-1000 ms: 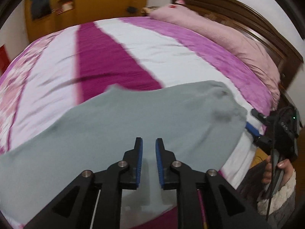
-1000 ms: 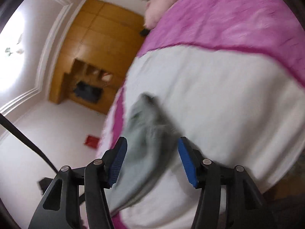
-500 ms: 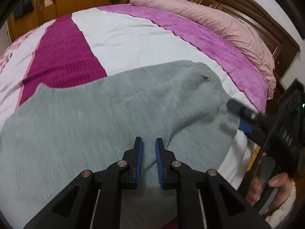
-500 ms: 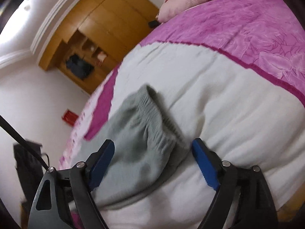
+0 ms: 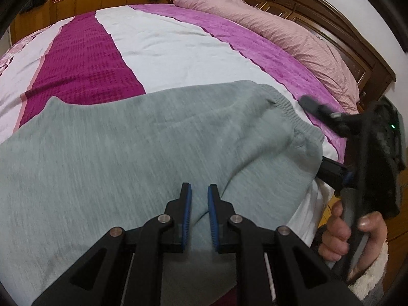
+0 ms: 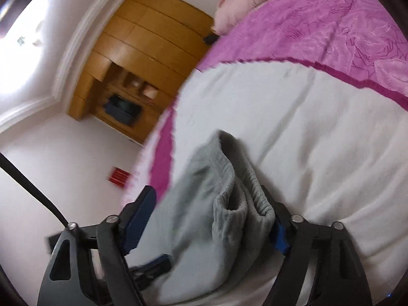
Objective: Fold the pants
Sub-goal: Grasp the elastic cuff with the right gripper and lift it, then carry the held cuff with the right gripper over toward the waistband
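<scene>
Since half a second back, the right gripper [image 6: 211, 219] has slid onto the waistband end of the grey pants [image 5: 153, 148], its wide-spread fingers now straddling the bunched elastic without pinching it. Over on the left, the left gripper [image 5: 199, 199] hangs low over the near edge of the pants with only a narrow slit between its blue pads [image 5: 188, 214], and whether any cloth is caught there cannot be told. They lie spread across the striped bedspread [image 5: 163, 46], waistband toward the pink pillow [image 5: 280, 28] side.
</scene>
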`<action>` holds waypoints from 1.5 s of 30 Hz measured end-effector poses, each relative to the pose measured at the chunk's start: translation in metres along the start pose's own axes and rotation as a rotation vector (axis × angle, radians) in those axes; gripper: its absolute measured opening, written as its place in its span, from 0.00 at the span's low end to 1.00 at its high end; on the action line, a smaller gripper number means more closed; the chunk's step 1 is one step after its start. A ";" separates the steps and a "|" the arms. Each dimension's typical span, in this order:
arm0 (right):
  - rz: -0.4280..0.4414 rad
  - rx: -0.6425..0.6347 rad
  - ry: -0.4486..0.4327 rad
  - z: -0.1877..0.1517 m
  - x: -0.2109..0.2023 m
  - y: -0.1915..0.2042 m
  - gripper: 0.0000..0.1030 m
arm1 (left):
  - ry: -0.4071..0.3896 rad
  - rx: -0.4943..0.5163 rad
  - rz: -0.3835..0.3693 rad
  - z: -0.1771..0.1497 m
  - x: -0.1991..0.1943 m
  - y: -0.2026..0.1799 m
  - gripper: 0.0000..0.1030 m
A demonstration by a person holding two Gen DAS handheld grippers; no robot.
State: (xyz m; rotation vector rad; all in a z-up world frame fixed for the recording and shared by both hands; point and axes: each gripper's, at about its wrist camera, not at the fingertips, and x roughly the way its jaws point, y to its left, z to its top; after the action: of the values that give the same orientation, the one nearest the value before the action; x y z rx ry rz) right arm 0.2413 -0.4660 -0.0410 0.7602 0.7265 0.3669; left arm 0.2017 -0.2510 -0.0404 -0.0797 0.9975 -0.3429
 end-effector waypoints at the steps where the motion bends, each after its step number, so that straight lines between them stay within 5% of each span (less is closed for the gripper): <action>1: -0.040 -0.048 0.011 -0.004 0.004 0.007 0.68 | -0.003 -0.002 -0.003 -0.001 -0.001 0.001 0.13; 4: -0.126 -0.137 0.050 -0.009 0.013 0.015 0.60 | -0.019 -0.041 -0.023 -0.003 -0.010 0.006 0.13; 6: -0.165 -0.140 0.042 -0.009 0.010 0.008 0.33 | -0.022 -0.060 -0.033 -0.006 -0.018 0.009 0.13; 9: -0.082 -0.031 0.023 -0.004 0.000 -0.011 0.17 | -0.062 -0.083 -0.034 -0.008 -0.040 0.014 0.13; 12: -0.005 0.053 -0.008 -0.004 -0.010 -0.027 0.16 | -0.111 -0.115 0.008 -0.010 -0.063 0.027 0.13; 18: -0.041 0.035 -0.024 -0.007 -0.013 -0.018 0.16 | -0.151 -0.200 0.134 -0.023 -0.082 0.062 0.13; 22: 0.011 0.095 0.006 -0.009 -0.022 -0.034 0.16 | -0.163 -0.257 0.206 -0.040 -0.085 0.081 0.12; 27: -0.044 0.030 0.016 -0.011 -0.019 -0.027 0.16 | -0.111 -0.275 0.261 -0.057 -0.058 0.096 0.07; 32: -0.093 -0.018 0.011 -0.011 -0.020 -0.021 0.16 | -0.148 -0.199 0.349 -0.058 -0.058 0.080 0.07; 39: -0.124 -0.033 0.010 -0.013 -0.021 -0.020 0.16 | -0.119 -0.279 0.294 -0.079 -0.074 0.078 0.06; 42: -0.151 -0.048 0.007 -0.014 -0.020 -0.015 0.16 | -0.157 -0.207 0.321 -0.092 -0.065 0.071 0.06; 45: -0.180 -0.074 0.001 -0.015 -0.021 -0.009 0.16 | -0.149 -0.247 0.309 -0.089 -0.077 0.069 0.06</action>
State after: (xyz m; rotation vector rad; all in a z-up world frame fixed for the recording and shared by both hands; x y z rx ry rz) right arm 0.2162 -0.4758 -0.0451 0.6197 0.7717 0.2294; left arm 0.1065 -0.1532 -0.0418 -0.1696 0.8847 0.0694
